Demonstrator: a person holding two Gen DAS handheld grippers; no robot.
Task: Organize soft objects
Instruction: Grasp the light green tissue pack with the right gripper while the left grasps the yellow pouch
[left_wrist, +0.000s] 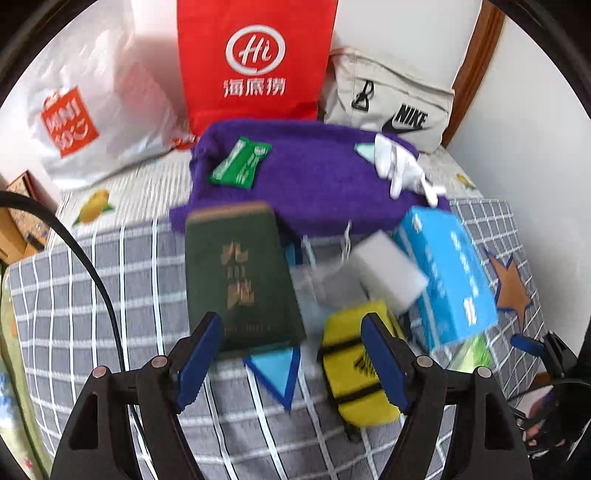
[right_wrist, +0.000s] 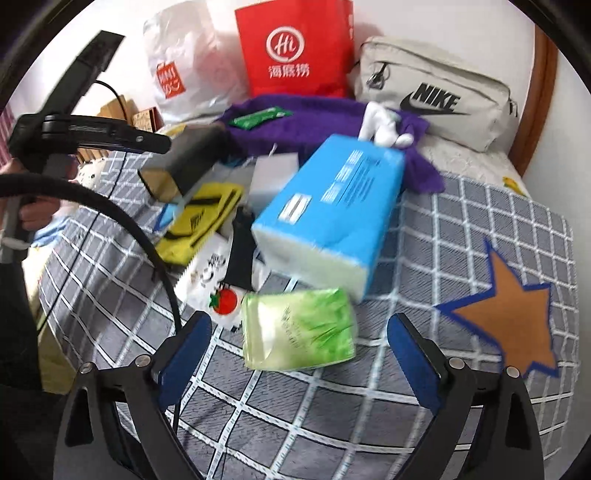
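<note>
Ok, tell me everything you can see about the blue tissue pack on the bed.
The blue tissue pack is a long soft block in glossy sky-blue plastic wrap with white printed bars and text, its near end clear and showing pale tissue. It lies tilted, propped on the clutter, over the grey checked blanket. Its far end meets the purple towel by the white glove; a white sponge block sits against its left side. Neither hand-held gripper touches it.
</note>
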